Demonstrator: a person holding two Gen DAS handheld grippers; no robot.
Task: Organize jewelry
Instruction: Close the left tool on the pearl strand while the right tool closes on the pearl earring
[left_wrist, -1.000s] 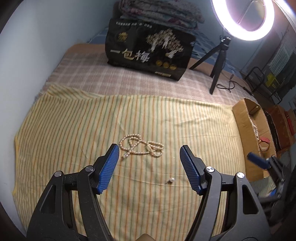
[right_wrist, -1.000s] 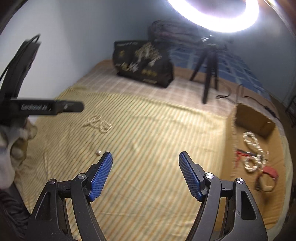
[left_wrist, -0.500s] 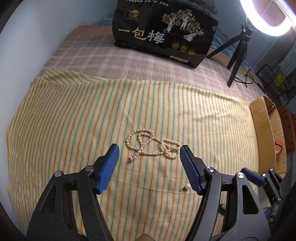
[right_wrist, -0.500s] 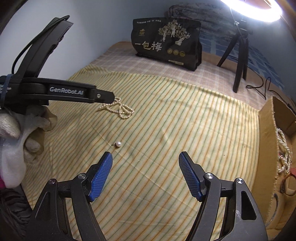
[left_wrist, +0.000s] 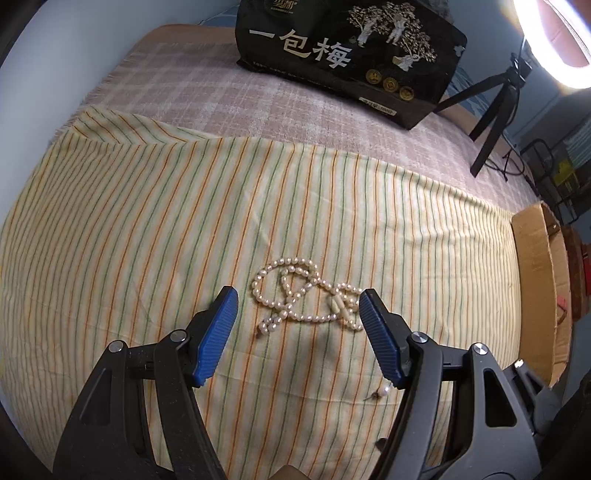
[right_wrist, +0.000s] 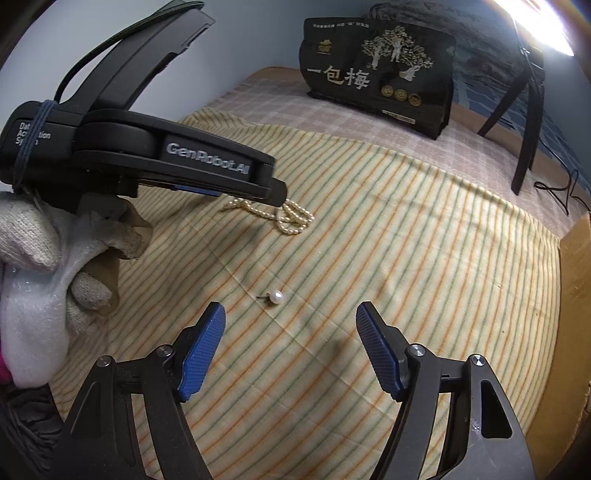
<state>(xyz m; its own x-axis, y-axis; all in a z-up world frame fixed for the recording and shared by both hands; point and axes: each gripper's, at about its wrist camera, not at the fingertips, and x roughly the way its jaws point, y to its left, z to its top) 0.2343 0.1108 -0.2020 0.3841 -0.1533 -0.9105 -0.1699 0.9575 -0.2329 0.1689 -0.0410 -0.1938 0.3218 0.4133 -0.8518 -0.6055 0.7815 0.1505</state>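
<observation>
In the left wrist view the left gripper (left_wrist: 298, 308) has come down and closer since a second ago, so the pearl necklace (left_wrist: 305, 298), which lay ahead of the tips, now sits right between the wide-standing blue fingers (left_wrist: 218, 328), its right end just beside the right one; nothing is pinched, so the pick-up looks about to begin. The necklace lies tangled in loops on the striped cloth (left_wrist: 147, 229), and a single pearl earring (left_wrist: 383, 392) peeps out from under the right finger, near the viewer. At the far side stand a black printed bag (left_wrist: 351, 55) and a tripod (left_wrist: 495, 107) under a ring light; the cardboard box (left_wrist: 535, 280) at the right edge is probably where the pieces go. In the right wrist view the right gripper (right_wrist: 290, 325) has swung from the box side toward the earring (right_wrist: 276, 296), which now lies just ahead of and between its tips; its jaws are closing a little but remain wide, with nothing touched. The left tool's black body and a gloved hand (right_wrist: 44, 266) fill the left, hiding part of the necklace (right_wrist: 284, 216), and the two tools work close together, so they could bump
</observation>
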